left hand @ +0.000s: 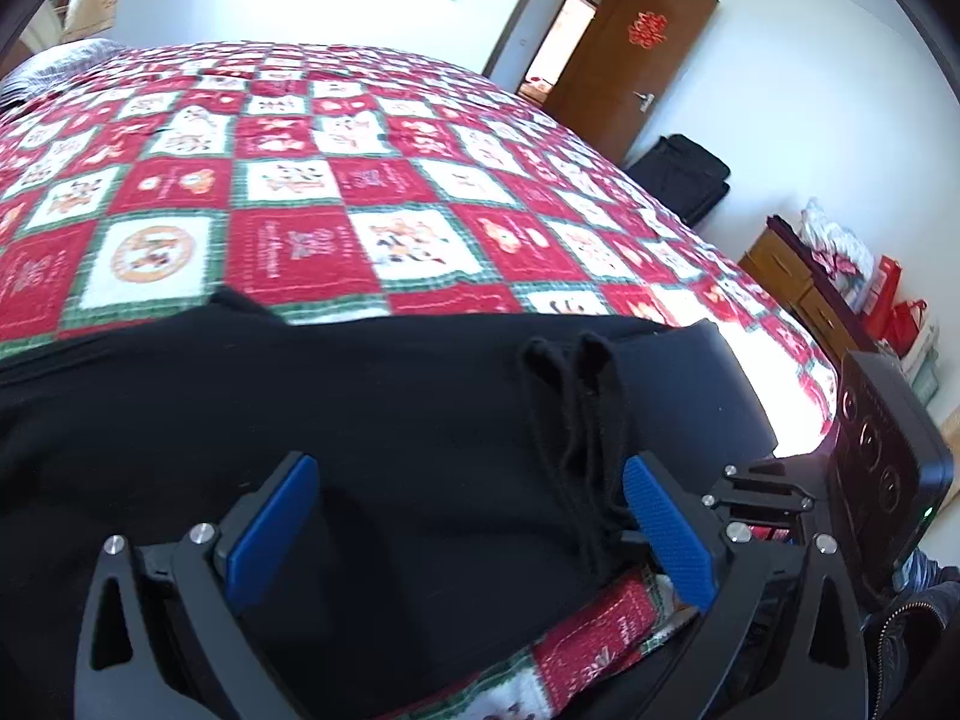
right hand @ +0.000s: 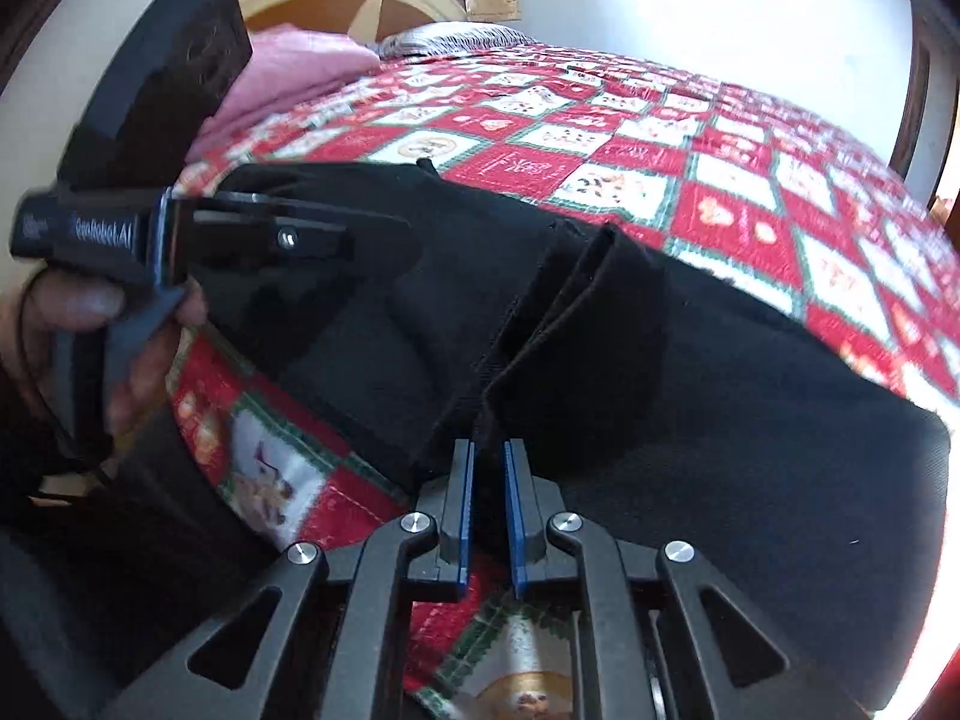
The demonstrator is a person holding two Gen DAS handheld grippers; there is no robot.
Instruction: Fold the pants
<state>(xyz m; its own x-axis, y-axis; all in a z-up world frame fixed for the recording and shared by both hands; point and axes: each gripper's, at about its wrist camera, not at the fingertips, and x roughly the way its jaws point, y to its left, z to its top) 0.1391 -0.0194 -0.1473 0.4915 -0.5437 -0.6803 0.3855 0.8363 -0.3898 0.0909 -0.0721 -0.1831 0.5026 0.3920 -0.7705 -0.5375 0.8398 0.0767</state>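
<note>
**Right tongs pinch the pants' edge; left tongs gape above the cloth**

The black pants (left hand: pixel 372 420) lie across the near side of the bed (left hand: pixel 360 192), on its red, white and green checked quilt, running from nine o'clock to three o'clock in both wrist views.

The right tongs (right hand: pixel 489 456) point steeply down toward the near hem of the cloth at six o'clock. Their blue pads (right hand: pixel 465 510) stand nearly together, with a raised fold of black fabric caught in the narrow gap, so they grip the pants. From the pinch a ridge of cloth runs up toward twelve o'clock.

The left tongs (left hand: pixel 468 474) also tilt downward and hang over the pants with their jaws spread wide; the blue pads (left hand: pixel 666 534) clasp nothing. Two dark drawstring ends (left hand: pixel 576 372) lie on the cloth just beyond the pad at four o'clock.

In the right wrist view the person's left hand (right hand: pixel 90 330) shows at nine o'clock, fingers wrapped around the left tool's handle, thumb laid along it.
</note>
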